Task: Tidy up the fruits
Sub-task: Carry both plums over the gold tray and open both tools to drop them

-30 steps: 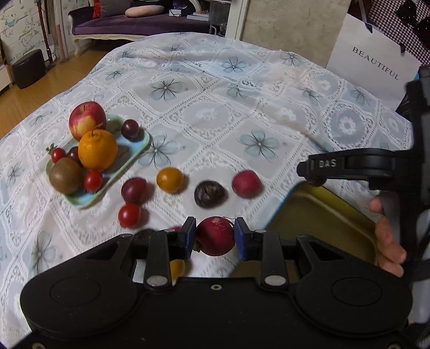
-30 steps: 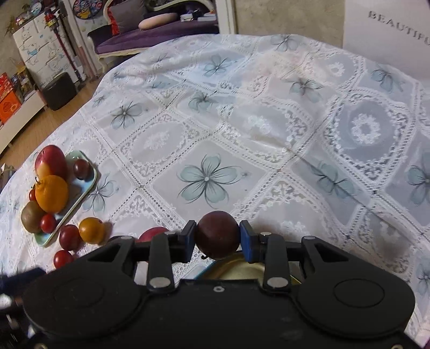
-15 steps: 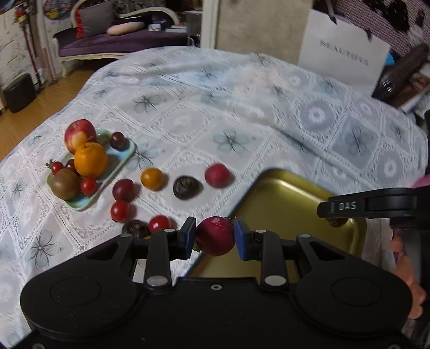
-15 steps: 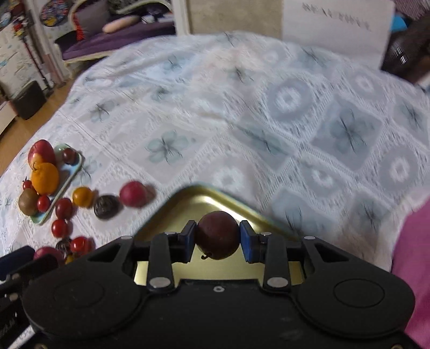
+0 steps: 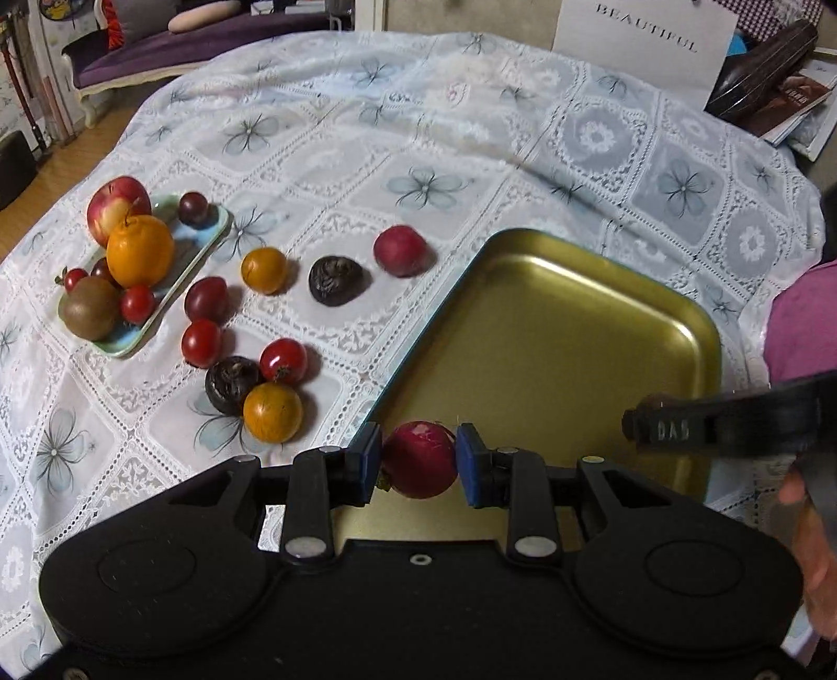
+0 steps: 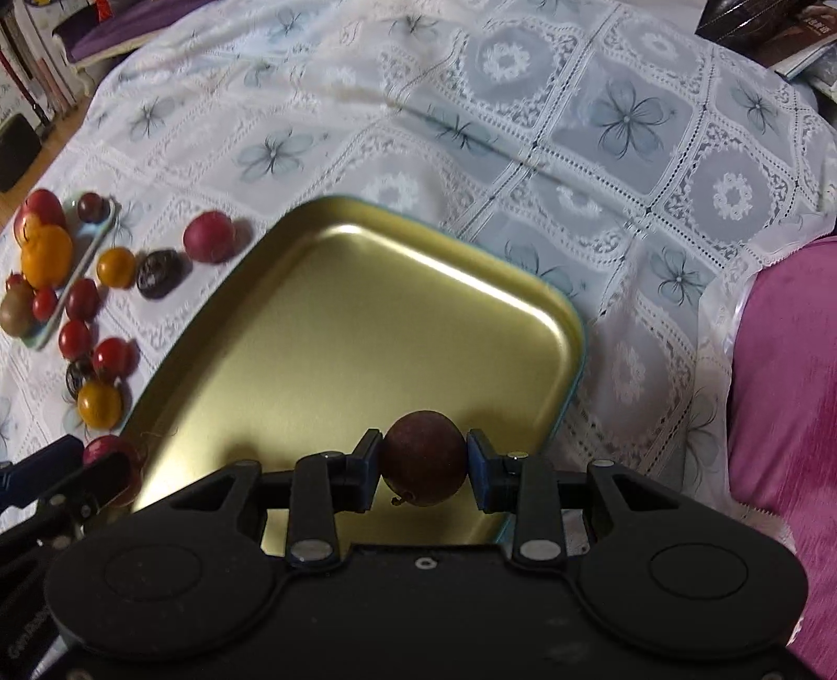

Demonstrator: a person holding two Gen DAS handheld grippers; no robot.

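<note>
My left gripper (image 5: 418, 463) is shut on a red radish-like fruit (image 5: 420, 457) and holds it over the near left edge of the gold tray (image 5: 549, 335). My right gripper (image 6: 423, 465) is shut on a dark maroon round fruit (image 6: 423, 457) over the tray's near right part (image 6: 340, 340). The tray holds nothing. Loose fruits lie on the cloth left of it: a red one (image 5: 400, 250), a dark wrinkled one (image 5: 335, 280), an orange one (image 5: 264, 269), and small tomatoes (image 5: 282, 360).
A light green dish (image 5: 209, 238) at the left holds an apple (image 5: 117, 209), an orange (image 5: 140, 251), a kiwi (image 5: 89, 314) and small fruits. A white "BEAUTIFUL" bag (image 5: 646, 39) and books (image 5: 784, 99) stand at the table's far right. Pink cloth (image 6: 784, 418) lies at the right.
Both grippers have drawn back toward me and to the right with their fruits, so the gold tray now lies under them and fills more of each view.
</note>
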